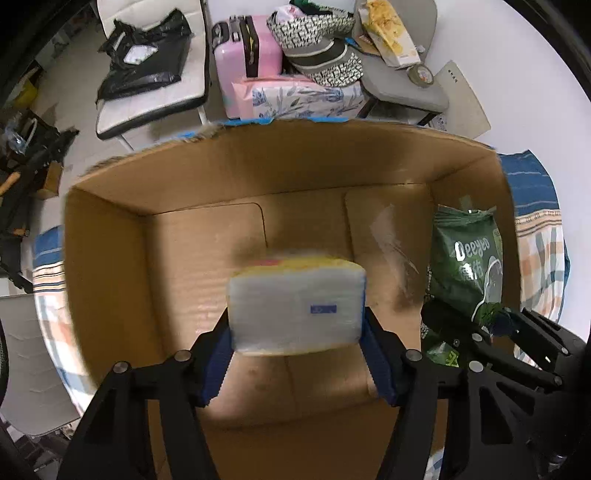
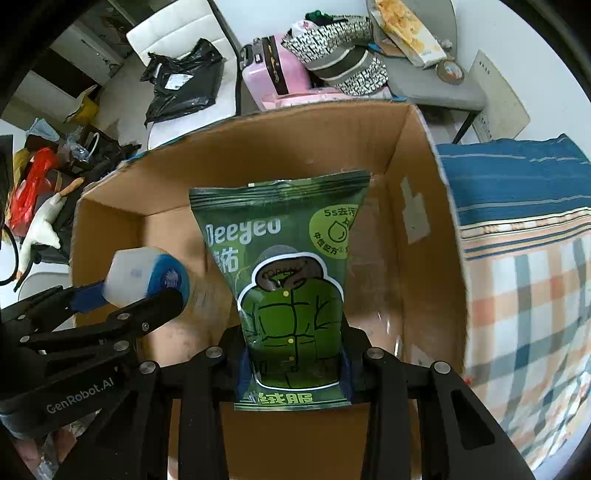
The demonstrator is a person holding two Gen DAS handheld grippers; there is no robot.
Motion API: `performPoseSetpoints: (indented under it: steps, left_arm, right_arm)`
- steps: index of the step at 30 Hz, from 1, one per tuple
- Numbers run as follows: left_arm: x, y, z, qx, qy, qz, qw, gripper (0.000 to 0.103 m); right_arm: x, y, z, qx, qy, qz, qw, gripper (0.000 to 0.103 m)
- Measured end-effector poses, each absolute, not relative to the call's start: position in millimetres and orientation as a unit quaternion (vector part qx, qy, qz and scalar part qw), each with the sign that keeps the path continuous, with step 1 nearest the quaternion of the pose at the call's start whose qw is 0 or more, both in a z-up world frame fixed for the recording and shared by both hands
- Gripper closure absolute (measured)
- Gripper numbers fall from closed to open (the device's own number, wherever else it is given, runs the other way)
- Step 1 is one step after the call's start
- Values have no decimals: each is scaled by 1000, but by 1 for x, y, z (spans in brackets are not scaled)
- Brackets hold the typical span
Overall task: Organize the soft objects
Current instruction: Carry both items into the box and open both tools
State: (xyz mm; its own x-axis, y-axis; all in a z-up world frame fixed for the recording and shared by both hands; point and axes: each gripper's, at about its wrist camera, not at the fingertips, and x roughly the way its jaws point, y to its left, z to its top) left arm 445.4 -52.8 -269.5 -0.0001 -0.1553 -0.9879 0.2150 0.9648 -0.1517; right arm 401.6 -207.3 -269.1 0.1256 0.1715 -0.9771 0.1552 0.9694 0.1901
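My left gripper (image 1: 295, 347) is shut on a white tissue pack (image 1: 295, 308) with a yellow top and holds it over the open cardboard box (image 1: 207, 177). My right gripper (image 2: 293, 369) is shut on a green Deeyeo wipes pack (image 2: 288, 273) and holds it upright over the same box (image 2: 424, 229). In the right wrist view the left gripper (image 2: 140, 291) and its tissue pack (image 2: 144, 271) show at the left. In the left wrist view the green pack (image 1: 465, 258) and the right gripper (image 1: 491, 325) show at the right.
The box sits on a plaid blanket (image 2: 524, 280). Behind it are a pink suitcase (image 1: 247, 55), a patterned bag (image 1: 317, 44), a grey chair with a snack box (image 1: 391, 33), and a white chair with a black plastic bag (image 1: 144, 55). A toy goose (image 2: 40, 229) lies at left.
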Motion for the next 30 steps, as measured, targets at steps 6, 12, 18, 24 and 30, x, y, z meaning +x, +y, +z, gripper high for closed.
performPoseSetpoints:
  steps: [6, 12, 18, 24, 30]
  left_arm:
    - [464, -61, -281, 15, 693, -142, 707, 40]
    - [479, -64, -283, -6, 709, -134, 692, 37]
    - [471, -55, -269, -31, 700, -111, 705, 37]
    - [448, -45, -245, -15, 670, -84, 737, 14]
    - [418, -41, -220, 0, 641, -76, 764, 11]
  right_arm:
    - [420, -209, -294, 121, 672, -8, 731, 65]
    - [434, -212, -308, 127, 675, -13, 726, 60]
    - [435, -212, -294, 122, 663, -21, 738, 34]
    - [416, -206, -277, 95, 652, -22, 752, 22]
    - [391, -200, -260, 74, 645, -23, 760, 5]
